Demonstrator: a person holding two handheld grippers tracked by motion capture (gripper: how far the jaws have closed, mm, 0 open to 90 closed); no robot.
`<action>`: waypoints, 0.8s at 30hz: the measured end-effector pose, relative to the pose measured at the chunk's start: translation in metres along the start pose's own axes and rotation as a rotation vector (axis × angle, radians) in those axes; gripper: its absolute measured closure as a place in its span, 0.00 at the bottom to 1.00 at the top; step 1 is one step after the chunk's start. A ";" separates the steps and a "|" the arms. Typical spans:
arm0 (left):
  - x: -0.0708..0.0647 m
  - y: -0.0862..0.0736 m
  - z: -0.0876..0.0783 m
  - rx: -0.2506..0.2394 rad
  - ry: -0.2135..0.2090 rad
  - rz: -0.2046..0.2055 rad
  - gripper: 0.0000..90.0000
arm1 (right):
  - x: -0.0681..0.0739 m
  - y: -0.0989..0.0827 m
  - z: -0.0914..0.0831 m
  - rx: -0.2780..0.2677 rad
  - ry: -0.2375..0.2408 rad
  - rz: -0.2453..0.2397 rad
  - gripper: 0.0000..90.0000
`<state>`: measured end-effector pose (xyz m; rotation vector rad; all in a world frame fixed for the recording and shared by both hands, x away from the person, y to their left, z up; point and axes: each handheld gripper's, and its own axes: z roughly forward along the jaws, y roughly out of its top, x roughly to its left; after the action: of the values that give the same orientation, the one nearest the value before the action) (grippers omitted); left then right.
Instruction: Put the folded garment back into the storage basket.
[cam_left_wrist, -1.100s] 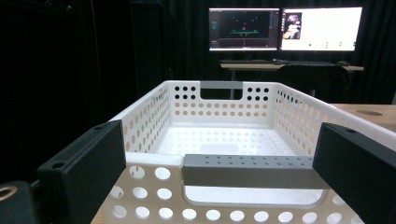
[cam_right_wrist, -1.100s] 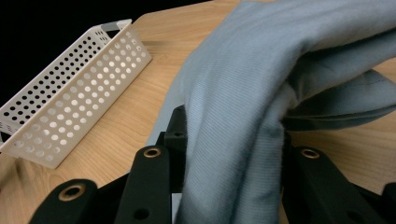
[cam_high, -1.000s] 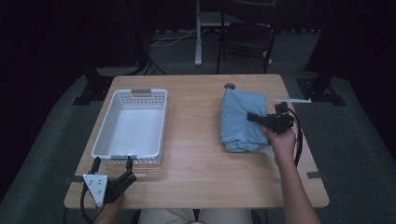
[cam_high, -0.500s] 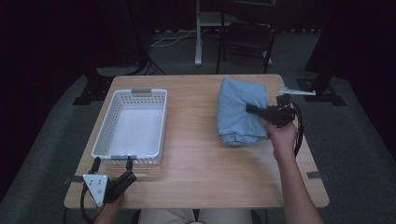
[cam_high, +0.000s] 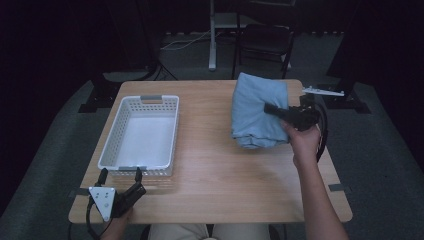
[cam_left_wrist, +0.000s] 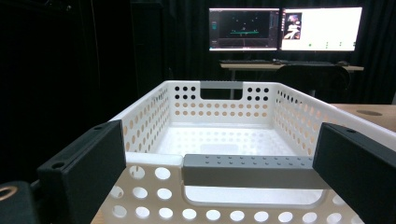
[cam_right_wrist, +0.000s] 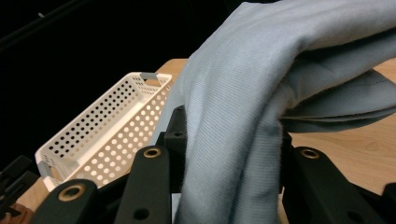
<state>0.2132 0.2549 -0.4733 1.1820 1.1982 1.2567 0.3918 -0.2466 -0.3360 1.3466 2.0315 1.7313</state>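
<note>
**Folded cloth gripped at the right, basket waiting at the left**

Nearest the person, at about seven o'clock on the table (cam_high: 215, 195), the left gripper (cam_high: 120, 176) rests at the near edge with its jaws spread apart and nothing between them. In the left gripper view those two black jaws stand either side of the near grey handle (cam_left_wrist: 247, 171) of the white basket (cam_high: 114, 157), without touching it. The basket sits just beyond this gripper, running from eight o'clock toward ten o'clock, its perforated walls upright and its floor bare; a second grey handle (cam_high: 151, 98) marks its far end.

Across the table, at about three o'clock, the person's right hand (cam_high: 302, 142) holds the right gripper (cam_high: 270, 108), which points toward nine o'clock. Its jaws are clenched on the light blue cloth (cam_high: 260, 110). In the right gripper view the cloth (cam_right_wrist: 243, 116) is bunched between the black jaws and drapes down over them in thick folds, with the basket (cam_right_wrist: 107, 135) showing behind at the left. The cloth is a folded bundle lying from two o'clock toward three, well apart from the basket, with bare wood between them.

Beyond the table's far edge, at twelve o'clock, a dark chair (cam_high: 262, 42) stands on the grey floor (cam_high: 190, 55).
</note>
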 end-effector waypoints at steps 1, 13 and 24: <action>0.000 0.000 0.000 0.000 0.000 0.000 0.04 | -0.001 -0.001 0.000 -0.002 0.005 0.008 0.72; 0.000 0.000 0.000 -0.001 0.000 -0.001 0.04 | 0.008 0.002 0.011 -0.005 0.006 0.011 0.72; 0.000 0.000 0.000 -0.001 0.000 0.000 0.04 | 0.019 0.006 0.026 -0.006 0.027 0.011 0.72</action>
<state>0.2132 0.2549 -0.4733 1.1814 1.1972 1.2573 0.4002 -0.2149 -0.3315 1.3420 2.0355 1.7683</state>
